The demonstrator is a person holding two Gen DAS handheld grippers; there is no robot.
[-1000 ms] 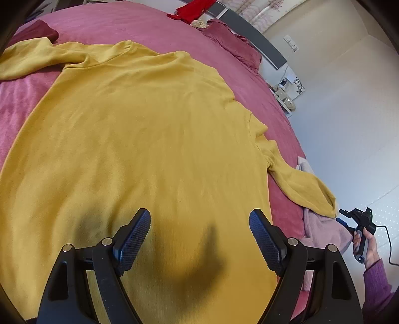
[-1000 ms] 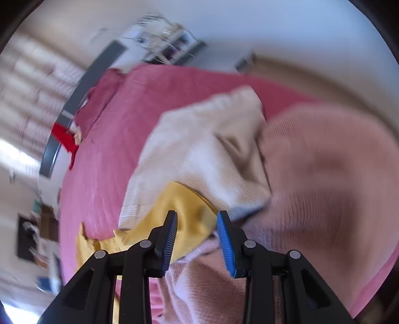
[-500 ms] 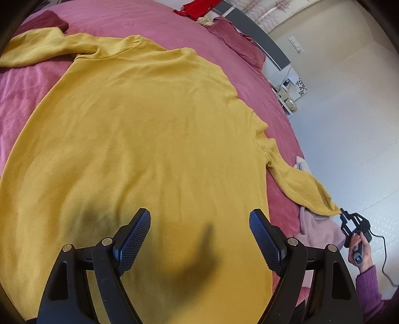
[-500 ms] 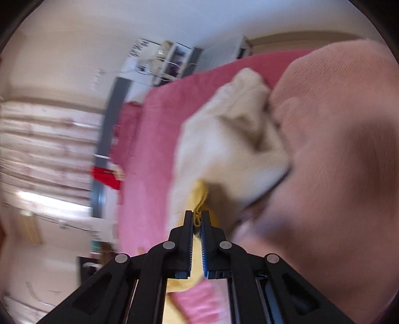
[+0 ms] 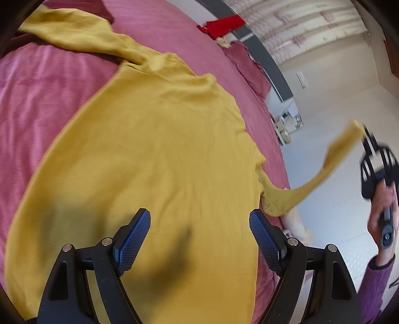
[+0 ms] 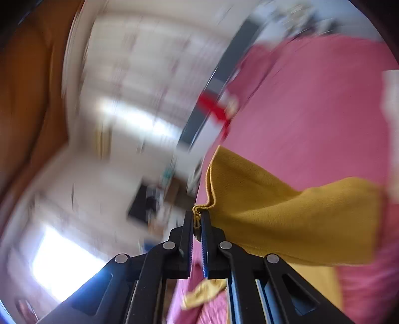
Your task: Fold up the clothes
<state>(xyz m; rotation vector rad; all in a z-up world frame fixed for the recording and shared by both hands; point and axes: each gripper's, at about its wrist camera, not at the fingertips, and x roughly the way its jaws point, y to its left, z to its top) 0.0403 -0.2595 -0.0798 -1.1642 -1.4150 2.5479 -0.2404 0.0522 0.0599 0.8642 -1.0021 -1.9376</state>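
A mustard yellow sweater [image 5: 159, 149] lies spread flat on the pink bed [image 5: 49, 82]. My left gripper [image 5: 199, 234] is open and empty, hovering over the sweater's lower body. My right gripper [image 6: 197, 216] is shut on the cuff of the sweater's right sleeve [image 6: 274, 216]. In the left wrist view the right gripper [image 5: 364, 135] holds that sleeve [image 5: 331, 157] stretched up in the air, off the bed's right side. The other sleeve [image 5: 74, 35] lies out at the far left.
A red cloth [image 5: 224, 23] and dark pink pillows [image 5: 247, 62] lie at the head of the bed. A cream garment [image 5: 296, 221] sits at the bed's right edge. A small bedside stand [image 5: 286, 122] is beyond, on the white floor.
My right gripper closed on the sleeve cuff and lifted it up and off the bed, away from the pink and cream garments. The left gripper stayed open over the sweater.
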